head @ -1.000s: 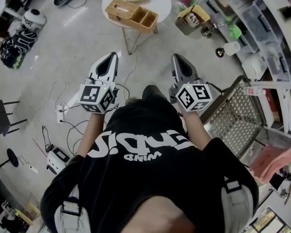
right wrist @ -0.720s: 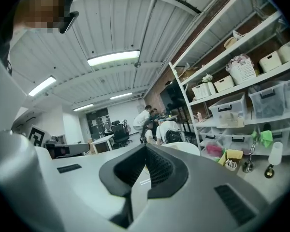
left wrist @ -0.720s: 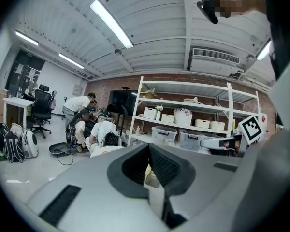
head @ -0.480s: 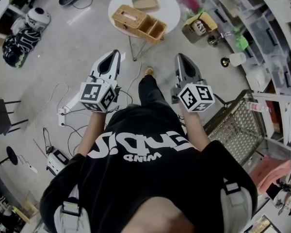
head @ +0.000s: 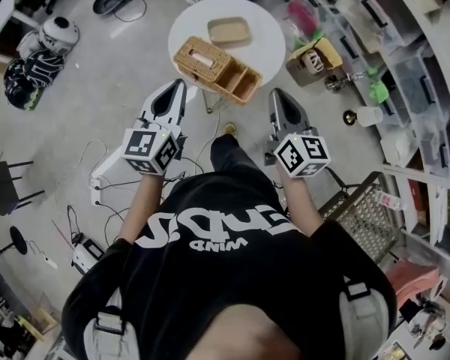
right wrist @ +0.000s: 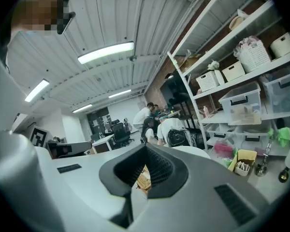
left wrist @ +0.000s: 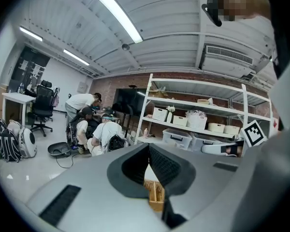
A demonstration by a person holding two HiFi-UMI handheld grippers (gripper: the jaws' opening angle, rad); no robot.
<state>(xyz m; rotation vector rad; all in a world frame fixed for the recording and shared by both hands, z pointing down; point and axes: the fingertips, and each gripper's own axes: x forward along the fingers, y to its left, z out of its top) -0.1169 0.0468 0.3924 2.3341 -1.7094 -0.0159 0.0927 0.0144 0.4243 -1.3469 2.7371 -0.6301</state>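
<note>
Ahead of the person, above a grey concrete floor point(head: 97, 73): two hand-held grippers short of a low table.
Round white table point(head: 268, 22) bears a light-brown woven wicker basket point(head: 216, 70), part lidded and part open compartments, at its near edge; a shallow tan tray point(head: 229, 32) lies just beyond it. Left gripper point(head: 178, 88) and right gripper point(head: 274, 96) hover apart from the basket, each with jaws drawn together on nothing. The basket is probably light, stiff, rough-woven and somewhat crushable; an open compartment's wall or the rim looks the surest hold.
</note>
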